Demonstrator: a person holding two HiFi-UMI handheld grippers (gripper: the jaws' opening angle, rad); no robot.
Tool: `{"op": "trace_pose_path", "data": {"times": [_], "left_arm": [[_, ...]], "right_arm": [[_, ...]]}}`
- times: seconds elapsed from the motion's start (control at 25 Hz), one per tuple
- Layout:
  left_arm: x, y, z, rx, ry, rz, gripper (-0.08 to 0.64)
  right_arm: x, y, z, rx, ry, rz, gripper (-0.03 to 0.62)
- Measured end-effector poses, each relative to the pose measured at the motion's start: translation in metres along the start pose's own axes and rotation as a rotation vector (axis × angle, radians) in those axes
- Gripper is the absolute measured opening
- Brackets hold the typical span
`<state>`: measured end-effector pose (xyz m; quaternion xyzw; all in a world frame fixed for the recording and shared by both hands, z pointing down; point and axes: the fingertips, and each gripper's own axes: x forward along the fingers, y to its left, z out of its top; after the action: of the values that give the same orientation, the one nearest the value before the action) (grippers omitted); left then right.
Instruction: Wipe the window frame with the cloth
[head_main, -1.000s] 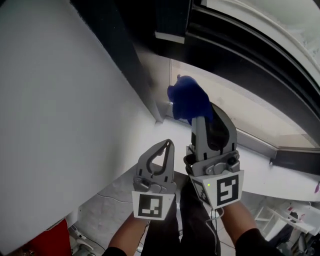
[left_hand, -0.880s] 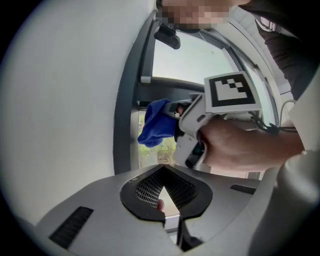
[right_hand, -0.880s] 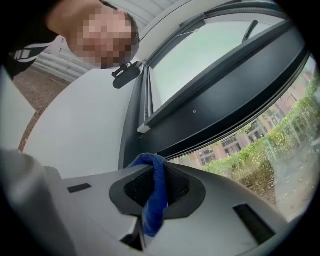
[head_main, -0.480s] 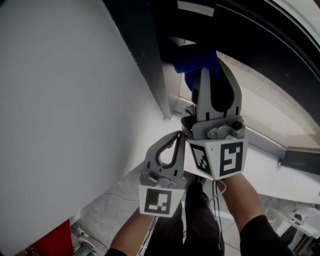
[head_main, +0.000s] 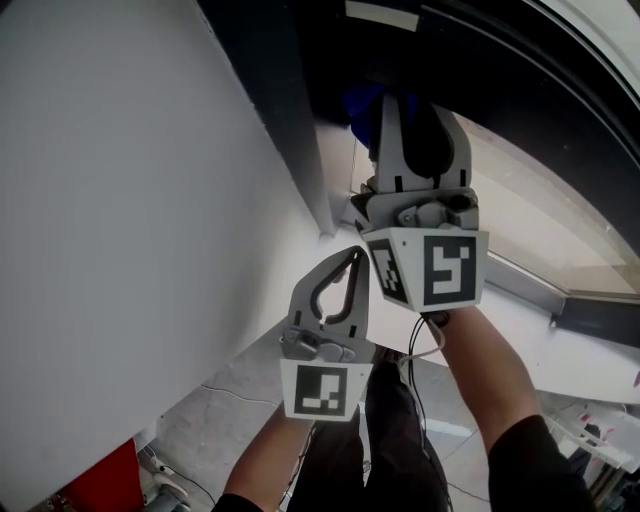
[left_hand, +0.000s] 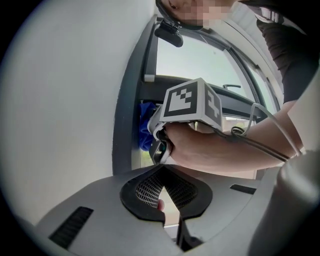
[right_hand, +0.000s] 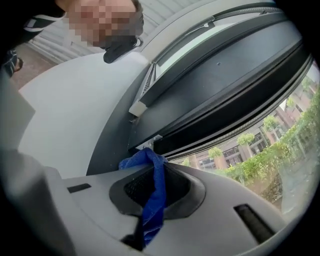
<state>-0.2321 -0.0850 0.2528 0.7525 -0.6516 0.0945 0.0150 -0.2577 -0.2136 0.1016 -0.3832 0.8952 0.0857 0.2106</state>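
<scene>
Nearest, below the window frame (head_main: 290, 120), the left gripper (head_main: 345, 268) hangs in front of the white wall (head_main: 120, 200). Its jaws are together with nothing between them. The left gripper view shows the same: the left gripper (left_hand: 164, 172) has its pads meeting at the tip, pointing up at the frame's dark upright (left_hand: 125, 130).

Higher and closer to the frame, the right gripper (head_main: 405, 100) reaches up beside the upright, its marker cube (head_main: 435, 268) facing the camera. Its jaws are clamped on the blue cloth (head_main: 360, 103).

In the right gripper view the cloth (right_hand: 156, 192) runs pinched between the pads of the right gripper (right_hand: 157, 170) and bunches out past their tips, at the upright (right_hand: 112, 150) near its corner with the dark crossbar (right_hand: 215, 95). From the left gripper view the cloth (left_hand: 145, 125) shows against the upright's inner edge, just beside the right gripper (left_hand: 160, 145).

Beyond the frame, through the glass, trees and buildings (right_hand: 280, 145) stand outside.
</scene>
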Motion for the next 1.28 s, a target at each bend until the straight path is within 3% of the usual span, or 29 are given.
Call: {"op": "trace_pose_path", "data": {"times": [0.28, 0.56, 0.68, 0.8, 0.88, 1.0, 1.28], "left_arm": [[0.01, 0.002, 0.004, 0.013, -0.018, 0.012, 0.005], [0.004, 0.013, -0.006, -0.172, -0.066, 0.066, 0.005], [0.004, 0.012, -0.012, -0.116, -0.035, 0.043, 0.005], [0.002, 0.012, -0.013, -0.152, -0.048, 0.051, 0.005], [0.002, 0.008, -0.018, -0.105, -0.02, 0.024, 0.005], [0.005, 0.007, -0.018, -0.171, -0.042, 0.044, 0.005], [0.007, 0.013, -0.021, -0.166, -0.038, 0.044, 0.005]], "right_arm": [[0.014, 0.006, -0.003, -0.037, 0.01, 0.012, 0.023], [0.02, 0.009, -0.003, -0.041, 0.023, 0.018, 0.023], [0.017, 0.01, -0.004, -0.087, 0.016, 0.024, 0.023], [0.015, 0.012, -0.002, -0.099, 0.011, 0.025, 0.023], [0.014, 0.013, -0.003, -0.099, 0.011, 0.025, 0.023], [0.012, 0.012, -0.009, -0.098, 0.02, 0.028, 0.023], [0.006, 0.009, -0.029, -0.08, 0.053, 0.028, 0.023]]}}
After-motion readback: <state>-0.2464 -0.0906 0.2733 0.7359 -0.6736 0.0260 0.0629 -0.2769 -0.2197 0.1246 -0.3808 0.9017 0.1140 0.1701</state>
